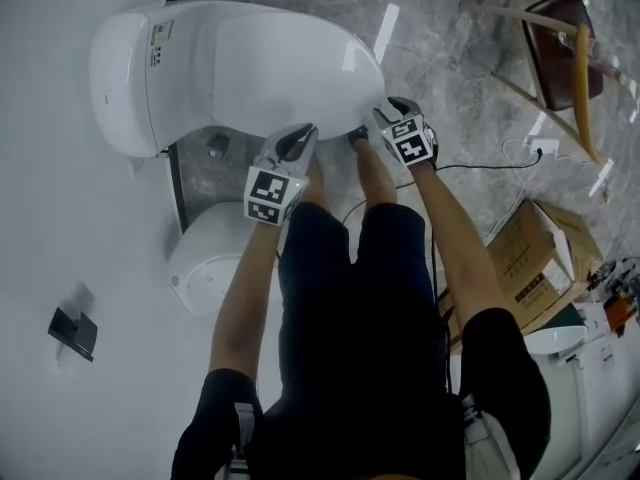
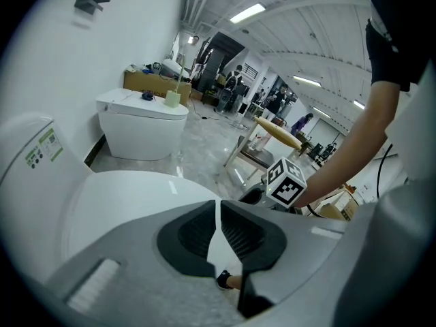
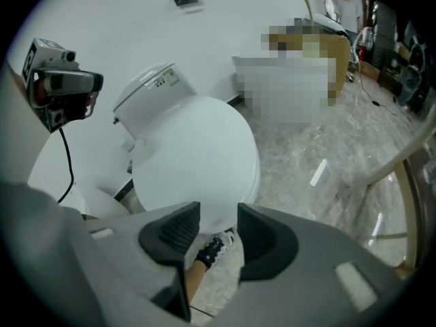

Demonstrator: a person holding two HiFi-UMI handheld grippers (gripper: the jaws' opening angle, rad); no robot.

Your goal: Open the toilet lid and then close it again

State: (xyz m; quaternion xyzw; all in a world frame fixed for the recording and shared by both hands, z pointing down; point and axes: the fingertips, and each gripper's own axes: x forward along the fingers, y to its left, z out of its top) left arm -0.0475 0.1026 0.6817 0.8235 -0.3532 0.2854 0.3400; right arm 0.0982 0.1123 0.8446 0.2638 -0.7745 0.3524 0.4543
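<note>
Lid is down, flat on the toilet, so the opening step isn't begun yet by the look of it. Its long axis runs from tank at the far end to the rounded front lip at the near end, right by the person's legs. The hinge prob. sits at the tank end, so any lift has to start at the front lip & swing up + away toward the tank.

Right claw is the nearer one. It points steeply down at the front lip w/ jaws part open, and the lip sits just beyond the tips, lined up w/ the gap. Pads press on nothing: floor and a shoe show btwn them lower down, so it holds nothing. The jaws stand side by side along the lip, not one over & one under. My guess: it needs a roll to pinch the edge, or else a hook under it w/ one jaw.

Left claw has its jaws closed to a thin slit, nothing in them. It hangs at the lid's near-left edge, just beside the right claw but further from the lip centre, so the right one should lead.
</note>
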